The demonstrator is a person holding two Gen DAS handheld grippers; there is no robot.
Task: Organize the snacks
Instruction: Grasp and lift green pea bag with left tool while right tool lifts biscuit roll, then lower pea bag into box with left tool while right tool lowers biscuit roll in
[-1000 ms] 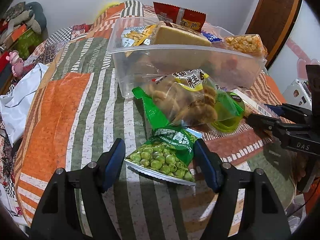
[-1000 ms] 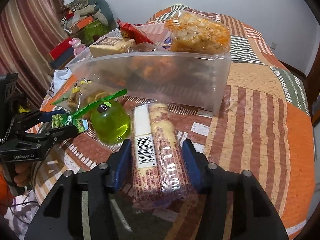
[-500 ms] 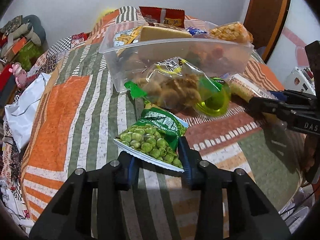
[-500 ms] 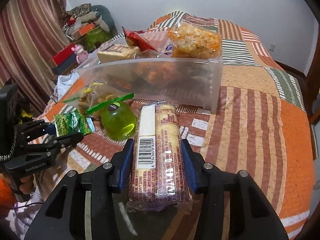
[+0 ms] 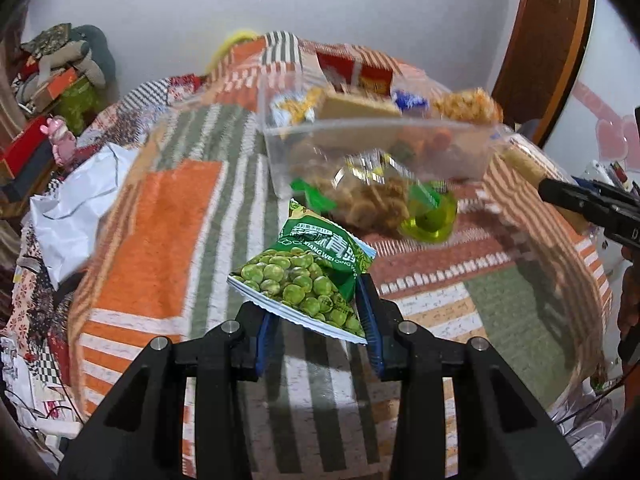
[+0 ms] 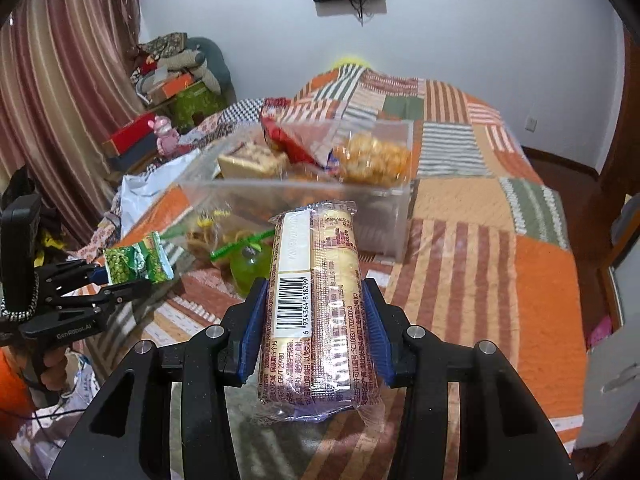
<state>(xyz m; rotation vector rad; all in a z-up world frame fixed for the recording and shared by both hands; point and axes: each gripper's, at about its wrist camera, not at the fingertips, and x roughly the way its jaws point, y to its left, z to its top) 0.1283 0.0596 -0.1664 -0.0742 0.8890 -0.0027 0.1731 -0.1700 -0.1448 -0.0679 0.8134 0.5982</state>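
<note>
My left gripper [image 5: 316, 312] is shut on a green pea snack bag [image 5: 304, 276] and holds it above the quilt; the bag also shows in the right wrist view [image 6: 134, 262]. My right gripper [image 6: 314, 320] is shut on a long biscuit pack [image 6: 316, 304] with a barcode, held above the bed. A clear plastic bin [image 5: 376, 148] with several snacks stands ahead; it also shows in the right wrist view [image 6: 304, 200]. In front of the bin lie a clear bag of brown snacks [image 5: 368, 200] and a green jelly cup [image 5: 430, 220].
Everything rests on a striped orange, green and white quilt [image 5: 160, 220] on a bed. A white plastic bag [image 5: 76, 208] lies at the left bed edge. Boxes, a pink toy [image 6: 164, 136] and bundles pile by the curtain. A wooden door [image 5: 540, 40] stands right.
Both grippers have lifted their packs off the quilt and pulled back. The left gripper closed on the pea bag a second ago; the bin now looks farther and lower.
</note>
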